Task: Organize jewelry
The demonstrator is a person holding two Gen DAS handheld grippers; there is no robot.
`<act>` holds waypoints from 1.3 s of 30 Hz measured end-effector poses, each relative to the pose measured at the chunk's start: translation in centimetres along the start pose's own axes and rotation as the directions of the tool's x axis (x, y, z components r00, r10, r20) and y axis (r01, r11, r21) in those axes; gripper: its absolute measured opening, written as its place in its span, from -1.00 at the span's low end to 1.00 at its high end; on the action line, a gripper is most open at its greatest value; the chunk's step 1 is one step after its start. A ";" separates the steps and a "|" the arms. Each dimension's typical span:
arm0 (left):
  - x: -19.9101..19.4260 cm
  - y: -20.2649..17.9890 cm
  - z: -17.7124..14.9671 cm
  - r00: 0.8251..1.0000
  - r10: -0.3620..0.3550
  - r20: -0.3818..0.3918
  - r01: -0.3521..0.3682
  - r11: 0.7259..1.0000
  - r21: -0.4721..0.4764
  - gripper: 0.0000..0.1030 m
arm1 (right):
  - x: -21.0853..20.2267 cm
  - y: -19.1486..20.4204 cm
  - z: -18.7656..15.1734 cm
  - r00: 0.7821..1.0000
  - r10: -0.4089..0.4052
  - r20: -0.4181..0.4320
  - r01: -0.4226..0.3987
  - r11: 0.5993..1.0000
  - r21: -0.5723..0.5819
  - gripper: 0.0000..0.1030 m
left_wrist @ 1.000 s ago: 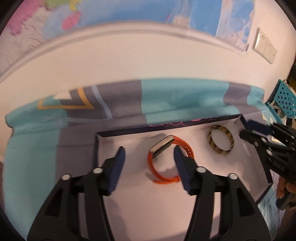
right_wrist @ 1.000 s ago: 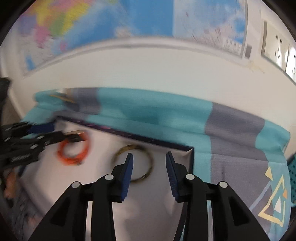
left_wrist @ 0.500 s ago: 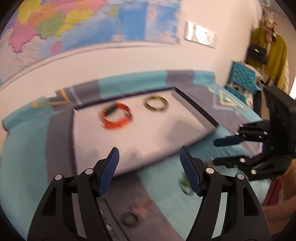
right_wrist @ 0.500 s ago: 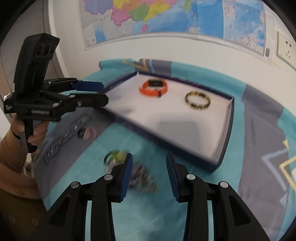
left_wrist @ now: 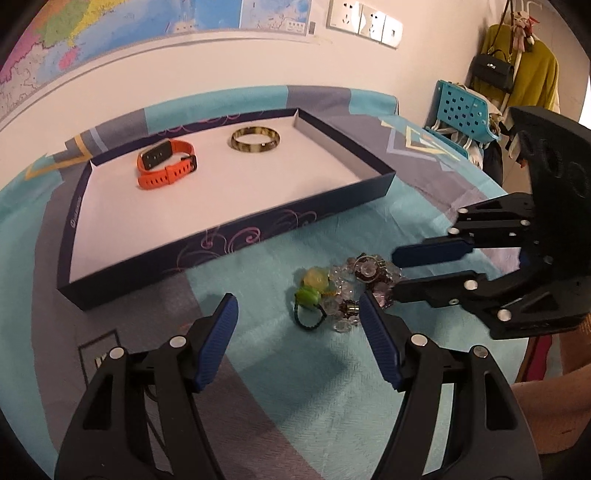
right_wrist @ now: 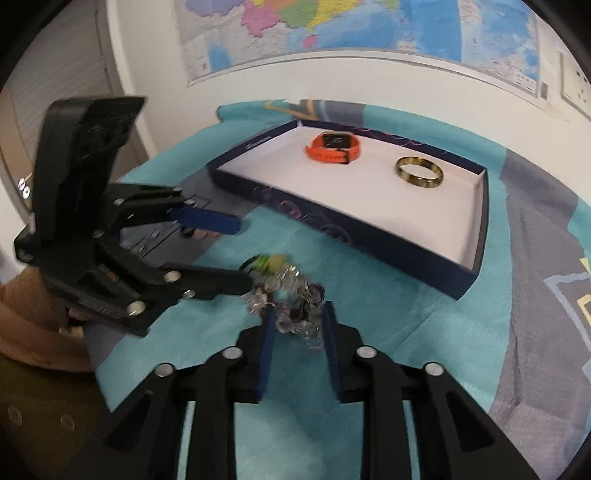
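A pale wall point(left_wrist: 221, 70) hung with a glossy coloured map point(right_wrist: 332, 29) backs a table draped in a soft teal-and-grey cloth point(left_wrist: 295, 369). On it sits a shallow rectangular box lid point(left_wrist: 229, 243), navy with swirls and white inside, holding an orange rubber-strap watch point(left_wrist: 166, 166) and a smooth, mottled yellow bangle point(left_wrist: 255, 139). In front of the lid lies a tangle of clear, faceted beads point(right_wrist: 291, 299) with green charms. The left gripper point(left_wrist: 297, 319) hovers wide open beside it; the right gripper point(right_wrist: 297, 328) has just been narrowing around the beads, apparently touching them.
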State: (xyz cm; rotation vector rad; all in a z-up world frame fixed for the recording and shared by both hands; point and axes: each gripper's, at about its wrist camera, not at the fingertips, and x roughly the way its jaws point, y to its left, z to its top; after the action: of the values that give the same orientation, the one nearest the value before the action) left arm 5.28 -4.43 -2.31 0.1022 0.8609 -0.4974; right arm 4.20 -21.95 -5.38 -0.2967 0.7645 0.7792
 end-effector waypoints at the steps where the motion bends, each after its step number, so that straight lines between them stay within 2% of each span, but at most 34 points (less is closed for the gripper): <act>1: 0.1 0.0 -0.1 1.000 0.001 -0.003 -0.001 1.000 0.000 0.31 | 0.0 -0.1 -0.1 1.000 0.001 -0.007 -0.001 1.000 0.004 -0.70; 4: 0.3 -0.1 -0.3 1.000 0.007 -0.010 -0.007 1.000 0.002 0.31 | -0.5 -0.8 0.1 1.000 0.009 0.021 -0.010 0.999 0.043 -0.70; 8: 0.3 0.0 -0.2 1.000 0.012 -0.011 -0.012 1.000 -0.006 0.31 | -0.6 -1.3 0.9 0.998 -0.022 0.052 0.019 0.998 0.061 -0.70; 13: 0.3 0.5 -0.3 1.000 0.012 -0.011 -0.012 0.999 -0.030 0.31 | 0.3 -0.4 1.5 0.998 -0.049 0.034 0.049 0.999 0.004 -0.86; 25: 0.3 0.7 -0.3 1.000 -0.001 -0.009 0.001 0.999 -0.042 0.34 | 1.2 0.8 1.4 0.997 -0.082 0.011 0.083 0.995 -0.057 -0.90; 31: 0.3 0.8 -0.3 1.000 -0.009 -0.005 0.009 0.998 -0.055 0.35 | -0.5 1.6 1.6 0.997 -0.057 0.054 0.061 0.996 -0.060 -0.90; 35: -0.1 1.2 -0.3 1.000 0.002 0.008 -0.001 0.997 -0.076 0.35 | -1.4 2.0 1.9 0.996 0.007 0.087 -0.004 0.999 -0.038 -0.90; 39: -1.3 2.2 -0.8 0.999 0.034 0.027 -0.031 0.994 -0.106 0.35 | 0.3 2.9 2.1 0.997 0.061 0.053 -0.059 0.998 -0.032 -0.90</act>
State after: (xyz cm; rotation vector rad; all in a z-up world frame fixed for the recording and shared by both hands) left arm 5.01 -1.78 -2.17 0.0120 0.8541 -0.4217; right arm 3.33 -18.76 -4.02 -0.2801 0.7141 0.8529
